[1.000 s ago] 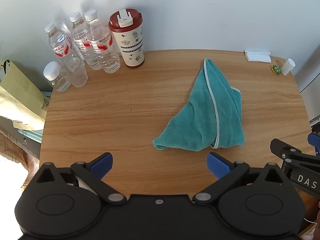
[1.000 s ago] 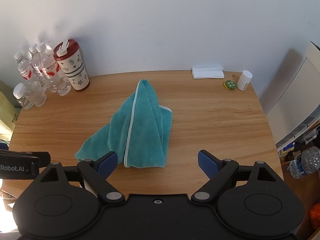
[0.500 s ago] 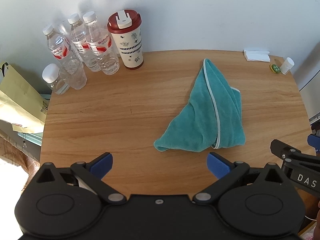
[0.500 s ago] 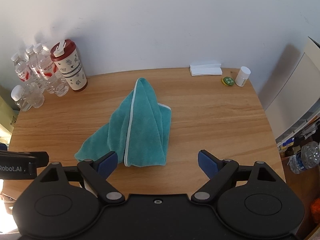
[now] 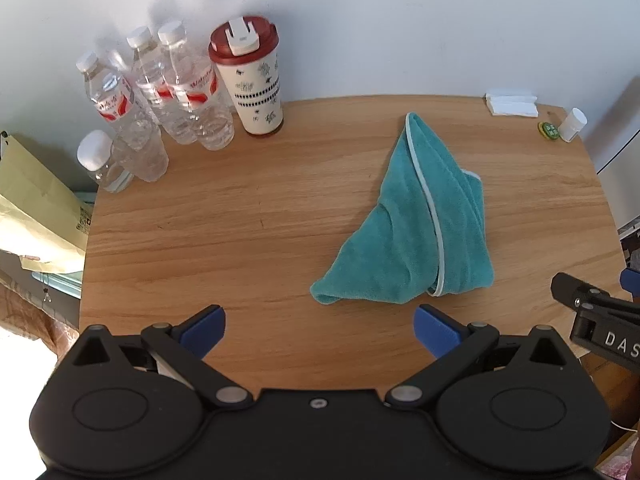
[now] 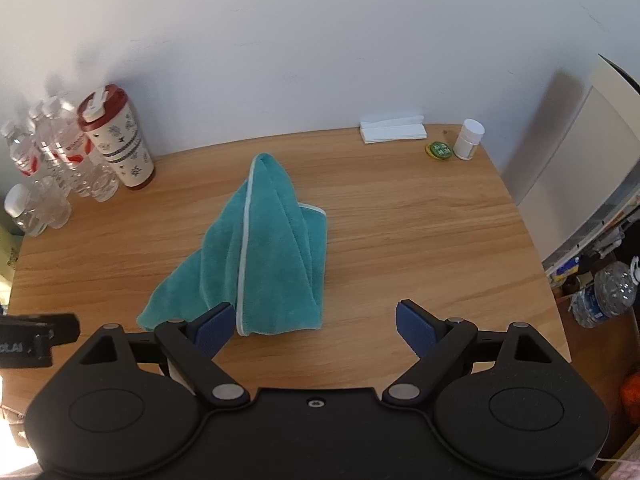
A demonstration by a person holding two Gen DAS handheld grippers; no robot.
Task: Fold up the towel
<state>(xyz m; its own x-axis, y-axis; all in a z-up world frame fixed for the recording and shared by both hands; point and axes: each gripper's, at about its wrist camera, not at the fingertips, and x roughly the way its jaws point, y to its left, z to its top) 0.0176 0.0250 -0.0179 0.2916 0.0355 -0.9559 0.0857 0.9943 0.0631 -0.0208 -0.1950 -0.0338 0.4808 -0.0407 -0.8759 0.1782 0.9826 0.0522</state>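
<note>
Plush teal towel [image 5: 412, 232] lies bunched, cone-shaped, mid wooden table [image 5: 240, 216]; left gripper [image 5: 318, 326] and right gripper [image 6: 314, 326] hover short of it, jaws wide, empty.

Plain white wall [image 6: 320, 60] behind a wooden table [image 6: 420, 232] with rounded corners and visible grain. Soft daylight, faint shadows on the wall behind the table's left rear corner. A pale panel [image 6: 576, 152] leans at the right of the table, cluttered shelves [image 6: 600, 240] beyond it. Left of the table a yellowish paper bag [image 5: 36, 208]; bright overexposed patch low left.
</note>
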